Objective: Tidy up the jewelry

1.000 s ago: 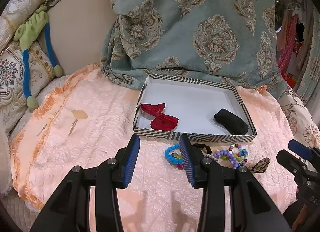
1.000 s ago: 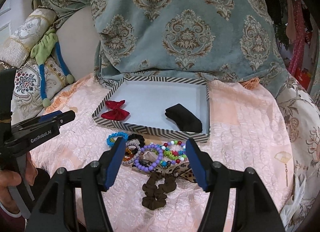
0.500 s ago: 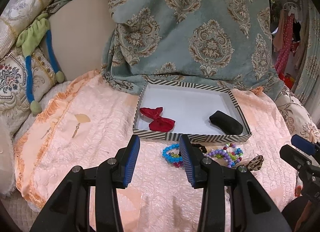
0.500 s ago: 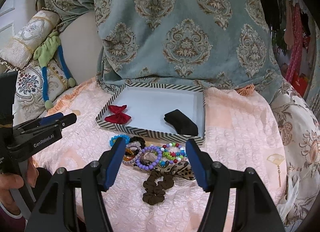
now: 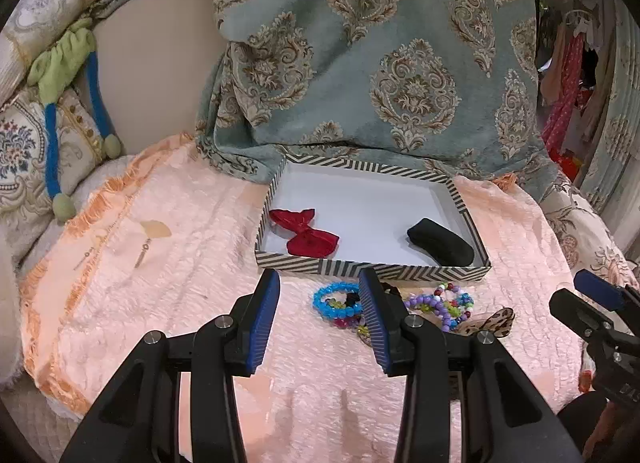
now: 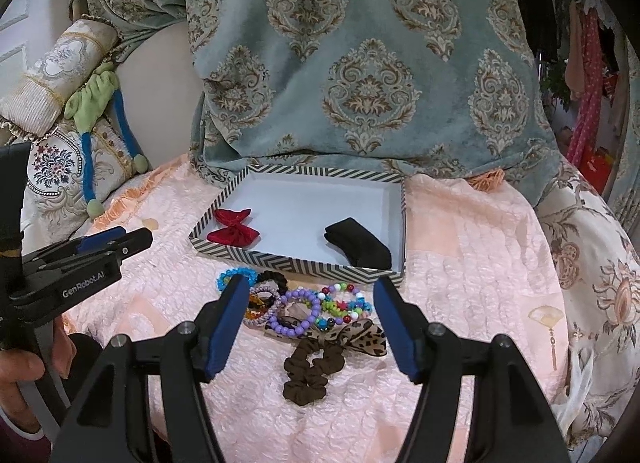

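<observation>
Right now I hold both tools over the pink bedspread (image 6: 460, 263), short of the striped box (image 6: 304, 259) that serves as my landmark. My left hand-held gripper (image 5: 320, 323) is open with nothing between its blue pads, and it hangs just in front of the box's near wall, over bare cloth beside the blue bead bracelet (image 5: 334, 299). My right hand-held gripper (image 6: 310, 321) is open too, and wider; it frames the heap of jewelry lying just in front of the box, touching none of it.

That heap is what remains to sort: the blue bead bracelet at its left end, a purple bead bracelet (image 6: 294, 313) in the middle, a multicoloured bead bracelet (image 6: 342, 305) to the right, then a leopard-print bow (image 6: 360, 337) and a brown scrunchie (image 6: 310, 373) farther from the box. Inside the box a red bow (image 6: 232, 229) sits at the left corner and a black pouch (image 6: 358, 245) at the right, well apart, which I judge keeps the middle free for the rest. I judge the wide right opening suits a bracelet's ring, with the beads tangled closely enough that one could drag its neighbours.
</observation>
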`<move>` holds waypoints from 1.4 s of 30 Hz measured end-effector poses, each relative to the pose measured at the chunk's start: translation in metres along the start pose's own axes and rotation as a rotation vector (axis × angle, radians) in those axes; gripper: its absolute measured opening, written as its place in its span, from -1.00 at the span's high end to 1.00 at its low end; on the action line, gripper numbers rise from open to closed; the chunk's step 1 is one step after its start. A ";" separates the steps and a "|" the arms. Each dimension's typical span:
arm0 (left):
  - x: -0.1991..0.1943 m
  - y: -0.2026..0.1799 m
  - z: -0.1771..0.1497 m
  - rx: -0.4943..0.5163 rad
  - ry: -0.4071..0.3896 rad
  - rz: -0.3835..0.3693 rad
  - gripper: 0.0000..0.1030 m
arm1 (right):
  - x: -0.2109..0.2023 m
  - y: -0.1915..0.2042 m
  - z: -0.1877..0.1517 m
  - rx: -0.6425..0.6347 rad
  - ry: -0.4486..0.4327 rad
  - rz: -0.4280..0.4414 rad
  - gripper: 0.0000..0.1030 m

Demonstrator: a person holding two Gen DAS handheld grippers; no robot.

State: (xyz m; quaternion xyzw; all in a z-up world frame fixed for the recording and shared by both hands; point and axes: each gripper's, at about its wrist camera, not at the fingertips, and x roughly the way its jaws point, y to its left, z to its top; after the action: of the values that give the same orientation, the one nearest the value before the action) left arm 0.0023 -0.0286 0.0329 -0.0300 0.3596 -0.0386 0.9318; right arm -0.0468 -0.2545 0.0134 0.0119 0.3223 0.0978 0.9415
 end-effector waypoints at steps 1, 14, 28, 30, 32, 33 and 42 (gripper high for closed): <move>0.001 0.000 0.000 -0.005 0.004 -0.008 0.52 | 0.001 -0.001 0.000 0.002 0.002 -0.001 -0.32; 0.015 0.009 -0.006 -0.046 0.051 -0.054 0.52 | 0.013 -0.011 -0.006 0.019 0.037 -0.009 -0.32; 0.060 0.037 -0.024 -0.174 0.218 -0.118 0.52 | 0.039 -0.041 -0.030 0.079 0.126 -0.007 -0.32; 0.071 0.041 -0.028 -0.208 0.255 -0.131 0.52 | 0.046 -0.045 -0.036 0.094 0.142 0.018 -0.32; 0.082 0.047 -0.031 -0.249 0.284 -0.155 0.52 | 0.050 -0.048 -0.039 0.114 0.144 0.055 -0.32; 0.086 0.050 -0.032 -0.267 0.296 -0.166 0.52 | 0.052 -0.047 -0.038 0.118 0.144 0.071 -0.29; 0.125 0.057 -0.029 -0.362 0.368 -0.227 0.52 | 0.105 -0.008 -0.028 0.017 0.197 0.227 0.27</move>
State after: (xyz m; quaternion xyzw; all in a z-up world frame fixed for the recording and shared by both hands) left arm 0.0780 0.0160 -0.0770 -0.2283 0.5181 -0.0828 0.8201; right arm 0.0187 -0.2430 -0.0727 0.0464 0.4103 0.2014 0.8882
